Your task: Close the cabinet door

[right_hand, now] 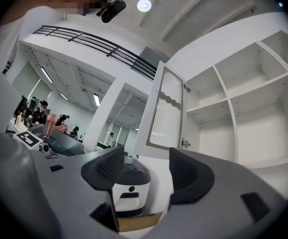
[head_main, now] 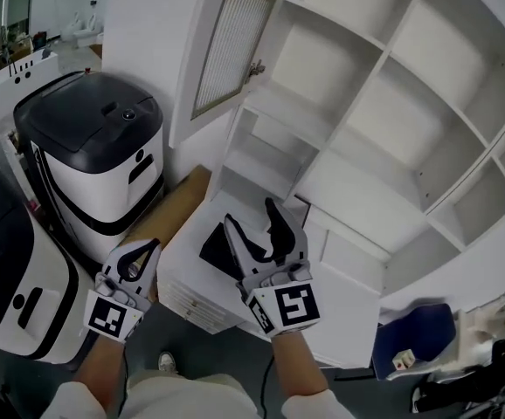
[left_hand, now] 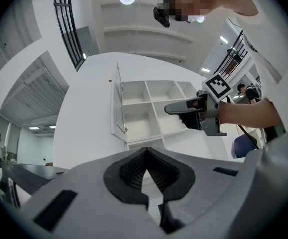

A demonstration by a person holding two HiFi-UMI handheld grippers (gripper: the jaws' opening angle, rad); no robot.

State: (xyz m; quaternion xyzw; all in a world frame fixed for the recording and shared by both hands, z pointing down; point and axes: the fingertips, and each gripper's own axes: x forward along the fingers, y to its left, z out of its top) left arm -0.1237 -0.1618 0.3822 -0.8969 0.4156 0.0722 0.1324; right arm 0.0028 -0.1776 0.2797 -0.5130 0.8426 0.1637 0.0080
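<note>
Jaws of left gripper (head_main: 148,248) closed, ribbed black pads meeting at the tips, nothing held. Right gripper (head_main: 251,215) moderately wide, empty, touching nothing. Door (head_main: 235,42), ribbed glass in a white frame, stands swung open at the left of the white, square-shelved cabinet (head_main: 383,59).

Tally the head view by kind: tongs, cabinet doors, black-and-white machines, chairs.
Tongs: 2 (left tongs shut, right tongs open, both empty)
Cabinet door: 1, standing open
Black-and-white machines: 2
Blue chair: 1
Total: 6
</note>
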